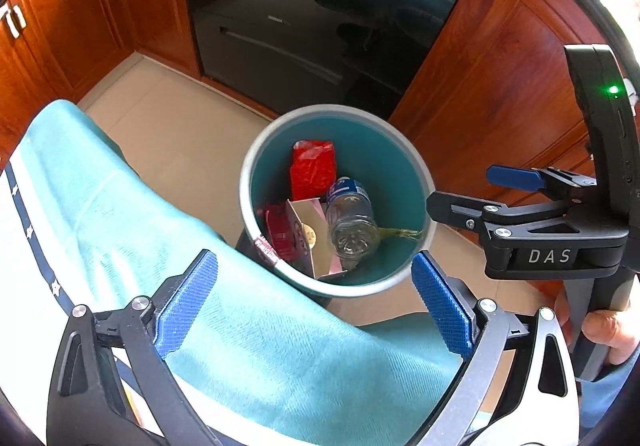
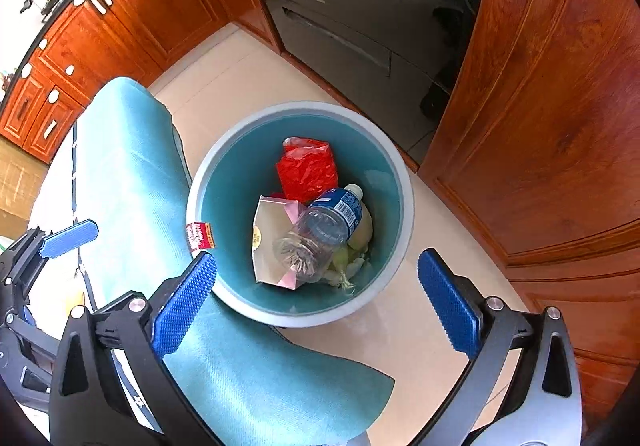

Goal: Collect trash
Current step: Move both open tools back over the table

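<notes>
Bin [image 2: 208, 174] w/ trash below open grippers

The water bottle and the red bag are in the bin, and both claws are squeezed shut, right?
Almost. The water bottle and red bag do lie in the bin, but both claws are wide open and empty: the right claw in the right wrist view, the left claw in the left.

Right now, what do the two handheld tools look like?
Both match: black linkage arms with silver pivot bolts, ending in flat blue pads with a knurled texture. The left tool fills the foreground of its own view. The right tool carries white lettering "DAS" on its black body, a tall dark handle and a small green light. A blue sleeve shows by the hand.
</notes>
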A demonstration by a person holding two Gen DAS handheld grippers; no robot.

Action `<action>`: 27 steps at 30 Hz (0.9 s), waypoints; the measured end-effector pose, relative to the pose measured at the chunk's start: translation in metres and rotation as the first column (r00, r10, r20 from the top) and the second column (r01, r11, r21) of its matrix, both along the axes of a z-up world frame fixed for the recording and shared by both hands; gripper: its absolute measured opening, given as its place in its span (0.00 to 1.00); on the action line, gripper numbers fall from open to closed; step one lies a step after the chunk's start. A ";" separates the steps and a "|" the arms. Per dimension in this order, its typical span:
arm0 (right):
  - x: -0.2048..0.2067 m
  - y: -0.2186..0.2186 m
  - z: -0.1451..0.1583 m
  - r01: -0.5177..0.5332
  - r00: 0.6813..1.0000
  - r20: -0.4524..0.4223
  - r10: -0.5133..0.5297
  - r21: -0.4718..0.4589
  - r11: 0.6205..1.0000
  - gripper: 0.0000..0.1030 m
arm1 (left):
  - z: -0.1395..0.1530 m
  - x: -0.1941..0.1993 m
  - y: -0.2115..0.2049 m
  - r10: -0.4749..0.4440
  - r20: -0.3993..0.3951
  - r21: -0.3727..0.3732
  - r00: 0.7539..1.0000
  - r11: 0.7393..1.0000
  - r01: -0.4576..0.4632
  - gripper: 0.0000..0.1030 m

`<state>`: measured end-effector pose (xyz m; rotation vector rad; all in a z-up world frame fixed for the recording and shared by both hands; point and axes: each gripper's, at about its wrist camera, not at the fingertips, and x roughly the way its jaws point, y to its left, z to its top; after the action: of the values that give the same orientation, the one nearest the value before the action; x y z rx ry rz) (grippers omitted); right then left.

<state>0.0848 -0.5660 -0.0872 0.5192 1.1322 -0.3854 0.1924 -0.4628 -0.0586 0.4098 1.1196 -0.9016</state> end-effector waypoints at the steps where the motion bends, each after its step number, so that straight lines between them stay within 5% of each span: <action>1: 0.000 0.002 0.002 -0.002 1.000 0.000 0.002 -0.003 1.000 0.94 | 0.002 -0.001 0.003 0.005 0.000 -0.007 1.000 1.000 -0.005 0.95; 16: 0.013 0.071 0.034 -0.125 0.992 -0.002 0.125 -0.047 0.991 0.94 | 0.026 -0.005 0.106 0.126 0.040 -0.068 0.991 0.990 -0.123 0.96; 27: 0.059 0.181 0.050 -0.327 0.945 -0.001 0.328 -0.051 0.944 0.94 | 0.028 0.011 0.231 0.314 0.026 -0.107 0.949 0.945 -0.310 0.96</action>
<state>0.1436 -0.3854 -0.0372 0.2793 1.1750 -0.1217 0.2035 -0.2317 -0.0310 0.1599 1.0581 -0.6631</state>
